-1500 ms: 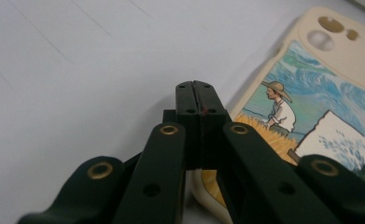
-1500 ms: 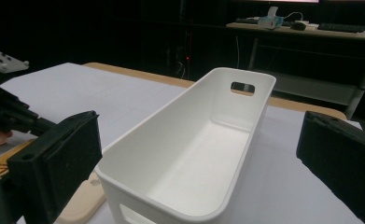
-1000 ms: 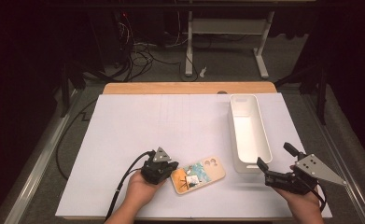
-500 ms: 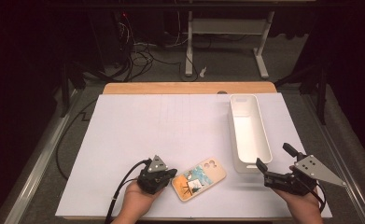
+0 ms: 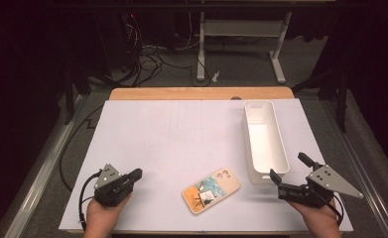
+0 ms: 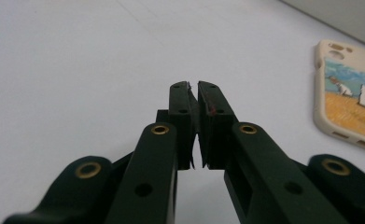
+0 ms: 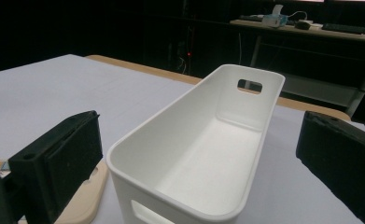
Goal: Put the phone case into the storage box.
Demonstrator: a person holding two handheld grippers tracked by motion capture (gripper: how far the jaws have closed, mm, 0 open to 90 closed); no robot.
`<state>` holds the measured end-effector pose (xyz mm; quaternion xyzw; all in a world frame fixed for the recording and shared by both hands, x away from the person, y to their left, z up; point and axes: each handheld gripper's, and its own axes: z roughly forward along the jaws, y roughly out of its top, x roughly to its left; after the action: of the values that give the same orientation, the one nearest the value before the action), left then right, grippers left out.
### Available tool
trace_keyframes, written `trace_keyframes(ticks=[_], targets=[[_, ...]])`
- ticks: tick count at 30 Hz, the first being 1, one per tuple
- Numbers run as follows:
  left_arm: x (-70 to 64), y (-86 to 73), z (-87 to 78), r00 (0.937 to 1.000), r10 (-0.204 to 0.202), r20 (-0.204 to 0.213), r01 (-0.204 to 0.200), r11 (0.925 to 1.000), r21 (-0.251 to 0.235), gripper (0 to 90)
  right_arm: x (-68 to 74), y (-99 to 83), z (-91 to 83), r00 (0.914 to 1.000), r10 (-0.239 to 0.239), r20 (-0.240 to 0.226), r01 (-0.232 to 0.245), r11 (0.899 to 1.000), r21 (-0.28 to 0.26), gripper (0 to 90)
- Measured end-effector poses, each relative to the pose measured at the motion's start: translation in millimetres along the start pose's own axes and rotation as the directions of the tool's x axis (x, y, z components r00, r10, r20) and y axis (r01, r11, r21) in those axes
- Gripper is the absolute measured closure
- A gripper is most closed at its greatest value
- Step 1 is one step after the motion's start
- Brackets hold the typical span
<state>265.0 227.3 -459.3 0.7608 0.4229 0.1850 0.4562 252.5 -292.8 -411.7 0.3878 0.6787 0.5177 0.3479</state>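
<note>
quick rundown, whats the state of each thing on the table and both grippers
phone case: lying flat on the table, picture side up, free of both grippers
white bin: upright, empty
left gripper: shut, holding nothing, off to the case's left
right gripper: open, jaws wide, facing the bin's near end

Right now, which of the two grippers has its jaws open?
The right gripper, beside the white bin: its jaws stand wide apart. The left gripper has its jaws pressed together, away from the phone case.

Glossy white plastic bin point(image 7: 203, 154), matt phone case point(image 5: 211, 190), matt white table cover point(image 5: 181, 134).
</note>
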Motion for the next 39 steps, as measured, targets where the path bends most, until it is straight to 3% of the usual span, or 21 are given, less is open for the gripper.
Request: trace_keyframes(ticks=[4,6,8,9,11,12,16,23,26,31,32,39], targets=[[1.8,-2.5,-1.4,1.0000,0.003,0.007,-0.002,0.9997,-0.026,78.6,-0.9,-1.2,0.2,1.0000,0.000,0.000,0.000,1.000,0.006,0.6],[1.7,-1.2,-2.0,0.9999,0.012,0.000,-0.012,0.9988,-0.048,70.0,-2.2,-2.0,0.2,1.0000,0.006,0.003,-0.006,1.000,0.007,0.6],[1.8,-1.2,-1.5,0.9999,0.012,0.005,-0.011,0.9988,-0.048,67.3,-2.5,-2.2,0.0,1.0000,0.006,0.003,-0.006,1.000,0.007,0.6],[1.7,-1.3,-1.2,0.9998,0.019,0.005,-0.019,0.9986,-0.050,59.9,-3.1,-2.4,-0.5,1.0000,0.006,0.003,-0.006,1.000,0.007,0.6],[1.2,-1.3,-0.8,0.9992,0.039,0.000,-0.039,0.9981,-0.047,55.8,-3.3,-2.5,-0.8,1.0000,0.007,0.005,-0.007,1.000,0.007,0.6],[0.2,-1.3,-1.0,0.9989,0.045,-0.014,-0.046,0.9974,-0.056,46.3,-4.1,-2.4,-1.0,1.0000,0.007,0.005,-0.007,1.000,0.006,0.6],[-1.2,-2.2,-2.6,0.9986,0.042,-0.033,-0.045,0.9950,-0.089,28.8,-4.4,-2.4,-0.9,1.0000,0.007,0.005,-0.007,1.000,0.006,0.6],[-0.6,-1.2,-0.2,0.9995,0.025,0.017,-0.024,0.9966,-0.079,13.6,-4.9,-2.2,-1.3,0.9999,0.009,0.007,-0.009,1.000,0.003,0.6],[-1.1,0.0,1.8,0.9996,0.007,0.026,-0.005,0.9980,-0.063,0.2,-5.2,-2.0,-1.7,0.9999,0.010,0.008,-0.010,1.000,0.002,0.6],[-2.9,2.0,1.0,0.9995,0.013,0.028,-0.010,0.9965,-0.083,0.2,-5.1,-1.8,-1.7,0.9999,0.010,0.009,-0.010,1.000,0.001,0.6],[-5.5,4.0,1.1,0.9988,0.041,0.027,-0.039,0.9967,-0.072,0.2,-4.9,-1.8,-1.5,0.9999,0.009,0.009,-0.009,1.000,0.002,0.6],[-15.9,16.8,2.6,0.9943,0.015,0.106,-0.012,0.9995,-0.028,0.3,-5.4,-1.3,-3.0,0.9998,0.014,0.013,-0.014,1.000,-0.001,0.6]])
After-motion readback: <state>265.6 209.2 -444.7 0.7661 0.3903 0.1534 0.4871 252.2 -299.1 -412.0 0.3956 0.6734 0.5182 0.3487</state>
